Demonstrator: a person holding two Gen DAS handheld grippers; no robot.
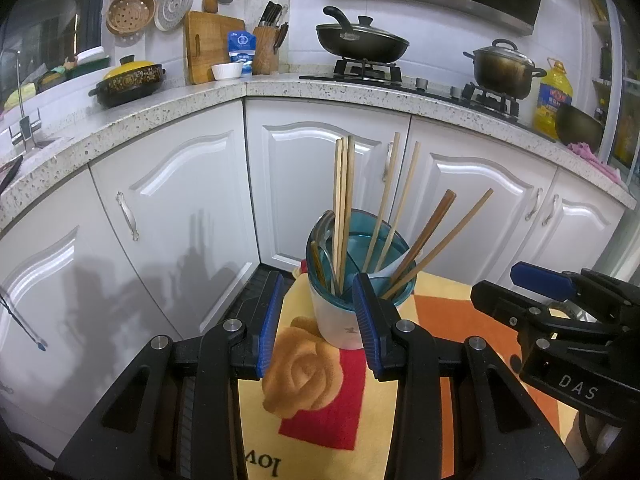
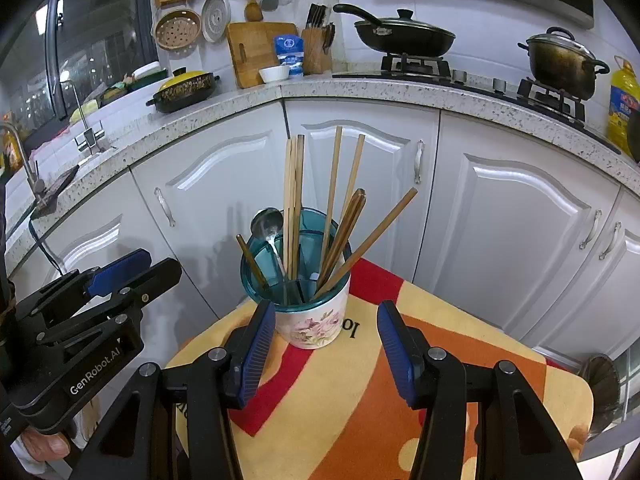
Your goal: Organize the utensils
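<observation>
The utensil holder stands on the patterned cloth, chopsticks and a spoon upright inside. Left gripper and right gripper hang near it, jaws apart, seemingly not touching. White cabinets stand beyond.

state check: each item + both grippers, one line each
left gripper: open, empty, in front of the holder
right gripper: open, empty
utensil holder: upright on the cloth, filled
chopsticks: standing in the holder, some leaning right
spoon: in the holder, bowl end up
wok: lid on, on the stove
pot: lid on, on the stove
</observation>
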